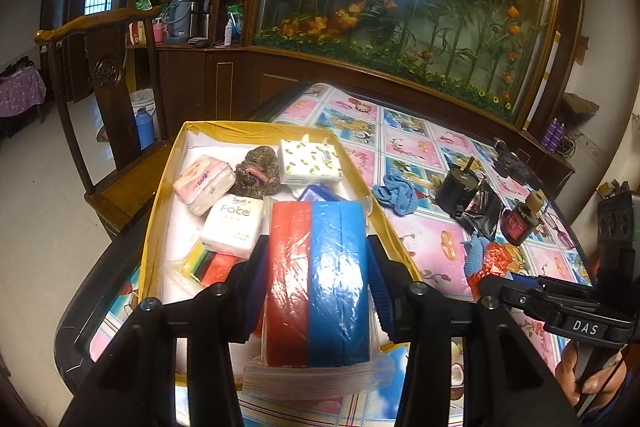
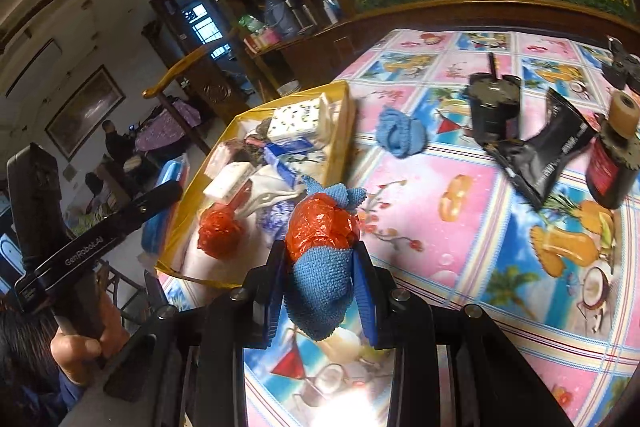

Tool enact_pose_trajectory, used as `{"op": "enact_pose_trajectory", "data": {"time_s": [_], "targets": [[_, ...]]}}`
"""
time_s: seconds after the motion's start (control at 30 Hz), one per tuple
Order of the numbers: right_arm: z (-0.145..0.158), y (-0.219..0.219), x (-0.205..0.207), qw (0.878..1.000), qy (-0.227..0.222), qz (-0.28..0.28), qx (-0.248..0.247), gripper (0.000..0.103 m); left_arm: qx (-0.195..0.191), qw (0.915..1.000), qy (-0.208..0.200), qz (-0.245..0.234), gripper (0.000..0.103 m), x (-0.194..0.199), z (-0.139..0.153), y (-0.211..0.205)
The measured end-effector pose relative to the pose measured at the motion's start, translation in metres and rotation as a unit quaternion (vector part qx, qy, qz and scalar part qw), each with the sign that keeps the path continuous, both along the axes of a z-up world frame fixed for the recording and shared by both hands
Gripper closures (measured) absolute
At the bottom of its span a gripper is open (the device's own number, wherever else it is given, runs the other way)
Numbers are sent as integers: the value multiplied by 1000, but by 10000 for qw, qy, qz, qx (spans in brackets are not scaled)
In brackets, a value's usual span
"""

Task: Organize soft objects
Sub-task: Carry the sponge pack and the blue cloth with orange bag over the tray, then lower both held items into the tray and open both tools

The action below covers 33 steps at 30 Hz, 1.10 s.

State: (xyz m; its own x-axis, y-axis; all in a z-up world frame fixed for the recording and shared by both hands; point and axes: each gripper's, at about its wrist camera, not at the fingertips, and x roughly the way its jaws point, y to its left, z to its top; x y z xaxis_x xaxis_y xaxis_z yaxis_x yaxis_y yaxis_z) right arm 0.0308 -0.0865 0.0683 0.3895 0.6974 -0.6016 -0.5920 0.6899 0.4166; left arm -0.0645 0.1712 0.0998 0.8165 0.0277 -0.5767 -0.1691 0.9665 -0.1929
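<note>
The big table (image 2: 500, 227) has a bright picture cloth. On its left side sits a yellow box (image 1: 160, 195) full of soft packs. Only the left camera shows the red and blue pack (image 1: 320, 279) well, squeezed tight in the left gripper (image 1: 318, 291) just above the box. Only the right camera shows the right gripper (image 2: 320, 291) pinching a blue cloth (image 2: 320, 287) with a crinkly red bag (image 2: 320, 227), beside the box. A small blue cloth ball (image 2: 400, 135) lies on the table.
</note>
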Motion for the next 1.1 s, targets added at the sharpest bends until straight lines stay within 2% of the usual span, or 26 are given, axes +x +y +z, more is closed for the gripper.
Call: {"op": "enact_pose_trajectory", "data": {"time_s": [0.2,0.43,0.83,1.0,1.1], "targets": [[8,31,-4,9997,-119,219,-82,68,-87,9999,7,133,58,1,-5,18],[8,60,-1,9992,-51,387,-106,67,-226,9991,136,322,58,6,-18,40],[-16,114,8,9973,130,702,-163,66,-302,9979,341,468,58,19,-38,53],[-32,122,12,9960,252,819,-247,66,-307,9978,429,403,58,26,-50,51],[-34,122,13,9957,166,865,-289,66,-238,9982,451,307,58,29,-55,44]]}}
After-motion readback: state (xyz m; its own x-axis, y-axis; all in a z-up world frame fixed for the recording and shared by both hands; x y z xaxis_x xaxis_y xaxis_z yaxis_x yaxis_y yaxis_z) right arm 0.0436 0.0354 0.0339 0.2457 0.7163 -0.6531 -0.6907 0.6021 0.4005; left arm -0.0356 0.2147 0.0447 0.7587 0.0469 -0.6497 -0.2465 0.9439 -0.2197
